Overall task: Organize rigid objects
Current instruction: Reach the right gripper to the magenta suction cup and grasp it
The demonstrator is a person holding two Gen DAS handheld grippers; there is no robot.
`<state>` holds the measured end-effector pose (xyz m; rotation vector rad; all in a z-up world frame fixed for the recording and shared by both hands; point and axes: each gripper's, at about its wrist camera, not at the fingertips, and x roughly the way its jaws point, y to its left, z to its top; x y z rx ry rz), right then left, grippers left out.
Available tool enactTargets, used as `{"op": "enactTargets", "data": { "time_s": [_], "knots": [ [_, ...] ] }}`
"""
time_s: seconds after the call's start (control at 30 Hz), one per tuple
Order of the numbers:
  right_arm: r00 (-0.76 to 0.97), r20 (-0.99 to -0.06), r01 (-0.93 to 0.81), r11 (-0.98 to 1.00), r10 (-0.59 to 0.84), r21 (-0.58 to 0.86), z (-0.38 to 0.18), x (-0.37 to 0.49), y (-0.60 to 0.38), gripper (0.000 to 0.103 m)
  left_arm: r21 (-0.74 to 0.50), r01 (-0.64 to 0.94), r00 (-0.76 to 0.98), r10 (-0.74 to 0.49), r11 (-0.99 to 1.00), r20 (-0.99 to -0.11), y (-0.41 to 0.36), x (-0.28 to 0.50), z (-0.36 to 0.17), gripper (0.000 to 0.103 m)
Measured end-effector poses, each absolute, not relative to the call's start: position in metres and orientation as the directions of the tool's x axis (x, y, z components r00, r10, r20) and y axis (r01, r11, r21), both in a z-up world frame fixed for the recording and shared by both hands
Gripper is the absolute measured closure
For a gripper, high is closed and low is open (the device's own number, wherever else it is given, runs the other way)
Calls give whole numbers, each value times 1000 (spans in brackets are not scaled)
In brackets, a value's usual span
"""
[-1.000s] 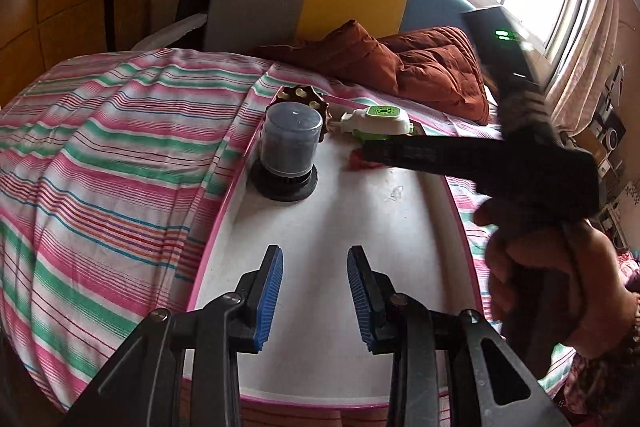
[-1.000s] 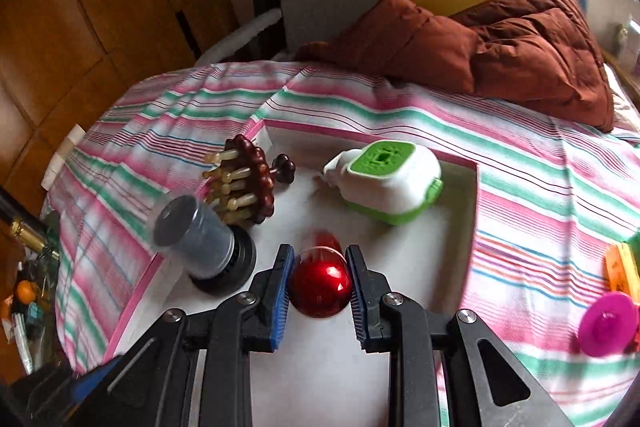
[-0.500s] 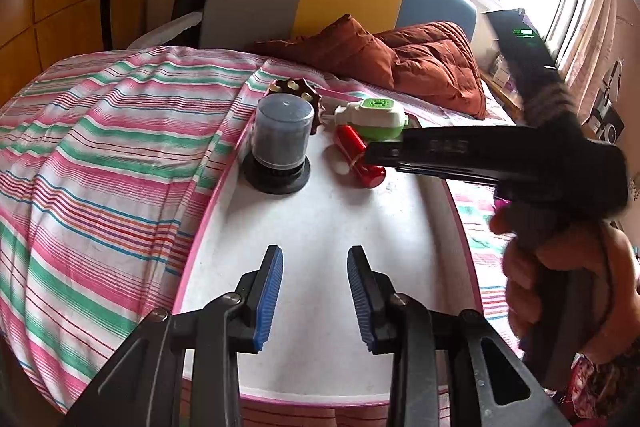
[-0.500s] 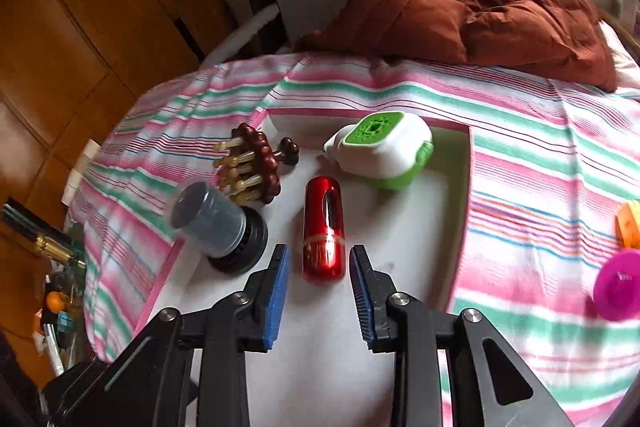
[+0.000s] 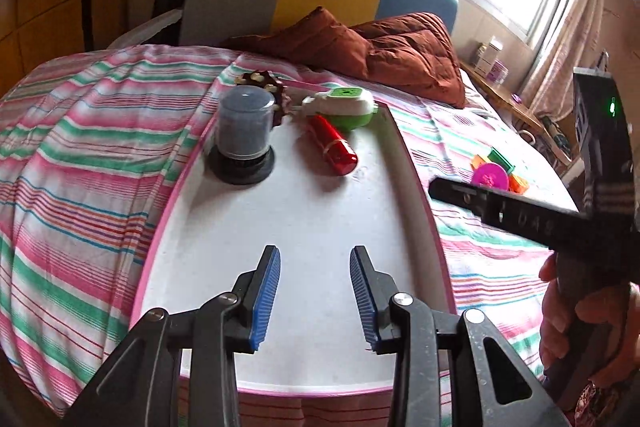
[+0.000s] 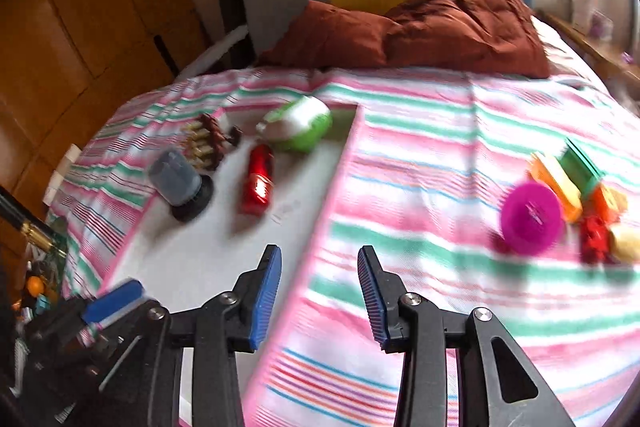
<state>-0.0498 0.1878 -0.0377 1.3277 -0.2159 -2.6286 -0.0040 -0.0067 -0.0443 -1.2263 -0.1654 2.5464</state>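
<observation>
We see the striped bed (image 6: 420, 155) bearing the white tray (image 5: 304, 227), where the red cylinder (image 6: 258, 179) now lies released. Our right hand-held gripper (image 6: 319, 291) has just been opening, empty, drawn back over the tray's right rim toward the toy pile (image 6: 560, 203). The left hand-held gripper (image 5: 314, 293) hovers parted over open tray floor.
</observation>
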Motion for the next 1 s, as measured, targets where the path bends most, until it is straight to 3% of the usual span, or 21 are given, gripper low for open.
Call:
{"op": "enactTargets", "data": {
  "time_s": [0.3,0.53,0.73,1.0],
  "knots": [
    [-625,-770,-26,-982,-130,187,-49,-21,253,62,-207,-284,-583,340,-936,-738,12,6,-40,66],
    [-653,-758,-131,-985,3,109,-29,-61,305,60,-242,-291,-562,370,-926,-739,18,12,-37,66],
    [-589,-807,-87,-996,43,11,-36,-106,303,59,-232,-302,-571,371,-925,-732,23,19,-29,66],
    [-607,-790,127,-992,-82,5,-42,-69,257,55,-237,-292,-579,368,-927,-728,22,21,-25,66]
  ]
}}
